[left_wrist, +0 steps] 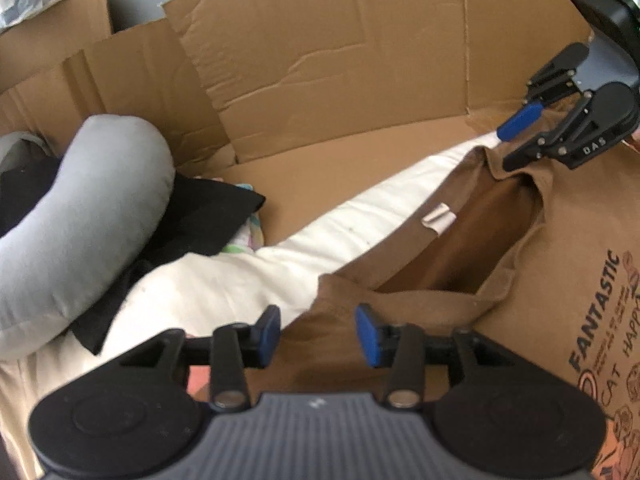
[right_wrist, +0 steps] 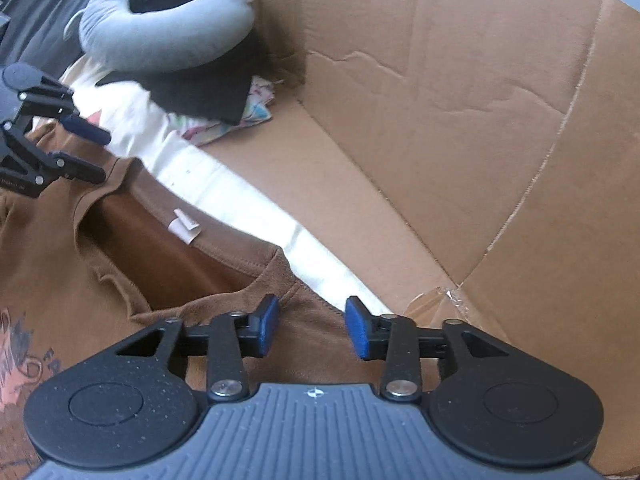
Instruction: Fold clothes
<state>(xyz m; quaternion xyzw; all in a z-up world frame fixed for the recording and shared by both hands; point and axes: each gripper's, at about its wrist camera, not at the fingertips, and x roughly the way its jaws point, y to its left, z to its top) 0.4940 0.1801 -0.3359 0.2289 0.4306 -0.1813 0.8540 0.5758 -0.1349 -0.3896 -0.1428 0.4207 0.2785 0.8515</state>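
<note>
Two tools hover at the shoulders of a brown T-shirt (left_wrist: 560, 240) spread print-side up on a white sheet (left_wrist: 224, 280), with flattened cardboard (left_wrist: 320, 60) walling the far side. Left tool (left_wrist: 318, 332), blue pads apart, sits over one shoulder seam beside the collar; right tool (right_wrist: 312, 326), likewise parted, sits over the other. Neither grips the cloth. A white neck label (right_wrist: 185, 224) shows inside the collar. A grey neck pillow (left_wrist: 80, 208) rests on black fabric (left_wrist: 200, 216) nearby.
</note>
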